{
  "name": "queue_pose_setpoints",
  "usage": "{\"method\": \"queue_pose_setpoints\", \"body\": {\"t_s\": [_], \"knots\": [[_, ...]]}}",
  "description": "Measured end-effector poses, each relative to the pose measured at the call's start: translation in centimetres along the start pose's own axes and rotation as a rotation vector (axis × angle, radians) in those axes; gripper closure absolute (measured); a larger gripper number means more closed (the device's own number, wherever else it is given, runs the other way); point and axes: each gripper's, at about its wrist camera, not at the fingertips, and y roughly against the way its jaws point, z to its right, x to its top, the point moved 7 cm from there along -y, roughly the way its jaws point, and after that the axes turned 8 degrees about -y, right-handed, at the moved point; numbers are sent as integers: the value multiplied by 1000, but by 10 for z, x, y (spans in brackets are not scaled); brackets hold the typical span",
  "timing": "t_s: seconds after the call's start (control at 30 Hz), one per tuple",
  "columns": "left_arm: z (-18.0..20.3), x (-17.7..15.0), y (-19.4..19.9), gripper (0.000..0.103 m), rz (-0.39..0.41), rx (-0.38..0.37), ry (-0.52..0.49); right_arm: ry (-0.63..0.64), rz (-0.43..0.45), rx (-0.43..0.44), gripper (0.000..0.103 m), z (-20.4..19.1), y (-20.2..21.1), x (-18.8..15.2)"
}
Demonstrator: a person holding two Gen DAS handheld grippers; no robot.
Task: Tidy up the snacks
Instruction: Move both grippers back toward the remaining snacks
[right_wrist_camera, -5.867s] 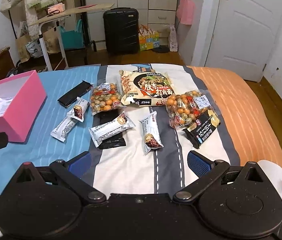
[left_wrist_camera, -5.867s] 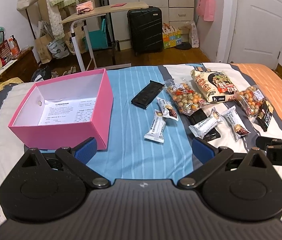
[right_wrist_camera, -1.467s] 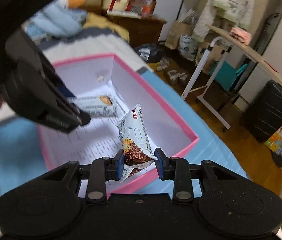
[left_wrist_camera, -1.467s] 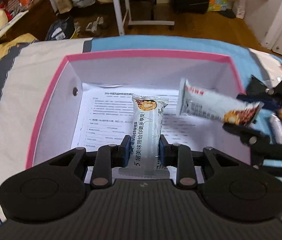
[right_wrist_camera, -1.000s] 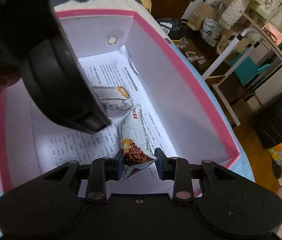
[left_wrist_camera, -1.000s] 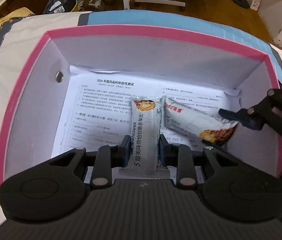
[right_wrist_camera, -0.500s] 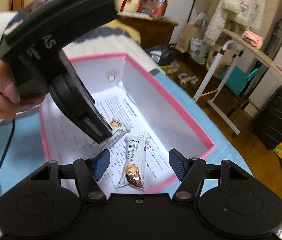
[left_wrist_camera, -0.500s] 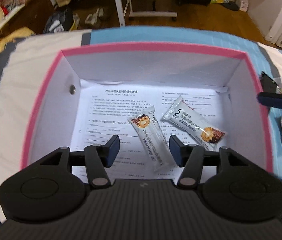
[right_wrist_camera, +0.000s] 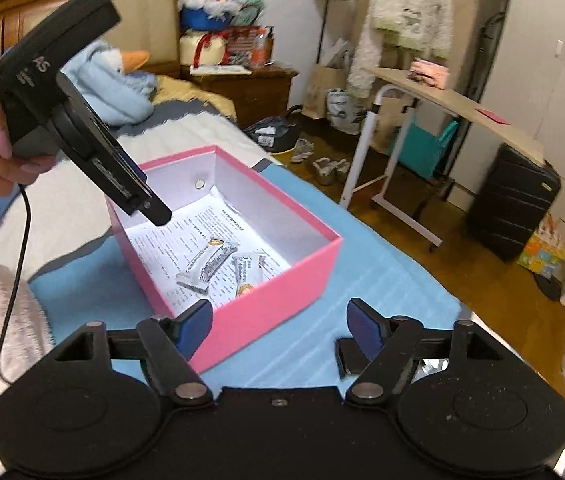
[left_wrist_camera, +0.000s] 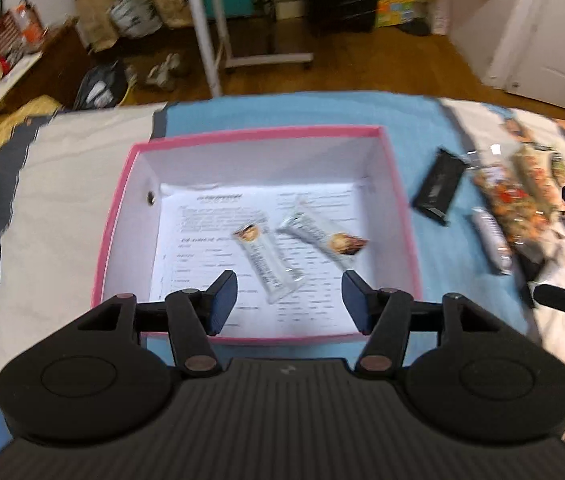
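A pink box (left_wrist_camera: 402, 216) with a printed paper on its floor sits on the bed; it also shows in the right wrist view (right_wrist_camera: 282, 296). Two white snack bars lie inside it: one (left_wrist_camera: 268, 258) at the middle, the other (left_wrist_camera: 324, 236) to its right. They also show in the right wrist view, one (right_wrist_camera: 208, 262) beside the other (right_wrist_camera: 248, 272). My left gripper (left_wrist_camera: 288, 300) is open and empty above the box's near edge. My right gripper (right_wrist_camera: 278, 326) is open and empty, right of the box.
More snacks lie on the bed right of the box: a black packet (left_wrist_camera: 438, 186), a white bar (left_wrist_camera: 492, 240) and bags of nuts (left_wrist_camera: 518, 204). A black packet (right_wrist_camera: 348, 358) lies under my right gripper. A side table (right_wrist_camera: 442, 100) and suitcase (right_wrist_camera: 510, 200) stand beyond the bed.
Both grippers opened and dropped their snack bars into the pink box. Both have since pulled back and up; the right one has moved off to the right.
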Motion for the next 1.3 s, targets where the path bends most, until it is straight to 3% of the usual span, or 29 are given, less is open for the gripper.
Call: {"method": "queue_pose_setpoints", "body": {"t_s": [0.17, 0.43, 0.53, 0.67, 0.9, 1.0, 1.2, 1.3], "knots": [[37, 3, 35, 38, 42, -24, -114, -28, -18, -90, 15, 21, 37, -21], [114, 1, 45, 25, 138, -95, -238, -208, -26, -100, 6, 54, 60, -82], [149, -4, 26, 24, 141, -113, -289, -305, -43, -105, 6, 65, 50, -115], [179, -9, -10, 24, 57, -164, -286, -448, -111, -111, 6, 79, 24, -150], [205, 2, -58, 27, 73, -233, -238, -695, -118, -87, 6, 110, -18, -194], [219, 14, -84, 29, 96, -239, -226, -807, -101, -89, 16, 120, -32, -206], [239, 29, -140, 31, 101, -228, -178, -821, -13, -170, 16, 131, -49, -204], [243, 29, -165, 31, 105, -203, -149, -789, -15, -229, 16, 136, -59, -203]]}}
